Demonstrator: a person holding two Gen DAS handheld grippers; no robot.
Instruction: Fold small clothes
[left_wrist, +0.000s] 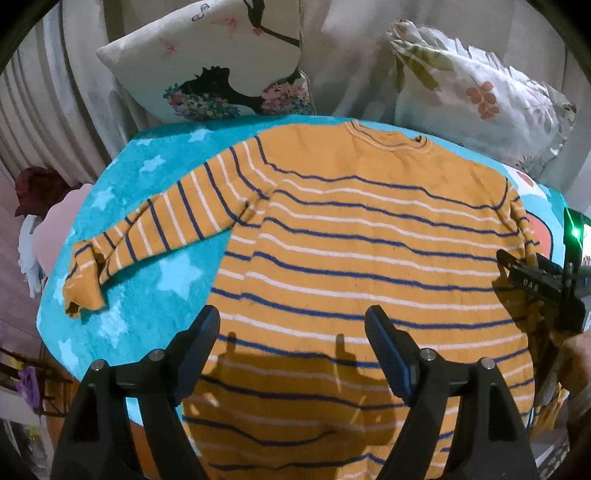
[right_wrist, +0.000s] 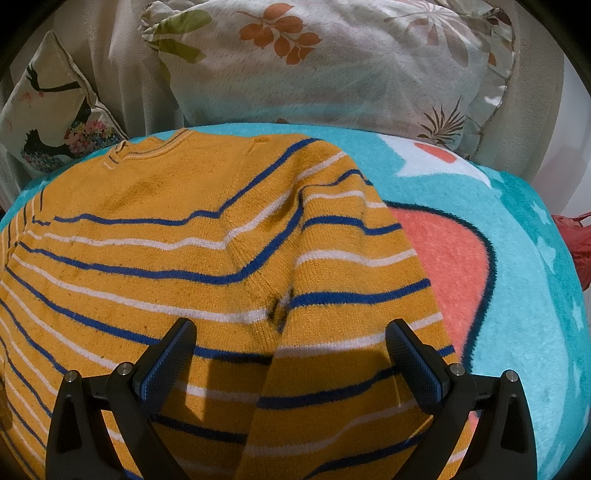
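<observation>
An orange sweater with blue and white stripes lies flat, collar away from me, on a turquoise star blanket. Its one sleeve stretches out to the left across the blanket. My left gripper hovers over the lower body of the sweater, open, with nothing between its fingers. In the right wrist view the other sleeve hangs down along the sweater side and runs between the fingers of my right gripper, which stands open above it.
Two pillows lean at the back: a printed one and a leaf-patterned one. The blanket has a coral patch on the right. A dark red cloth lies off the left edge. A hand shows at the right edge.
</observation>
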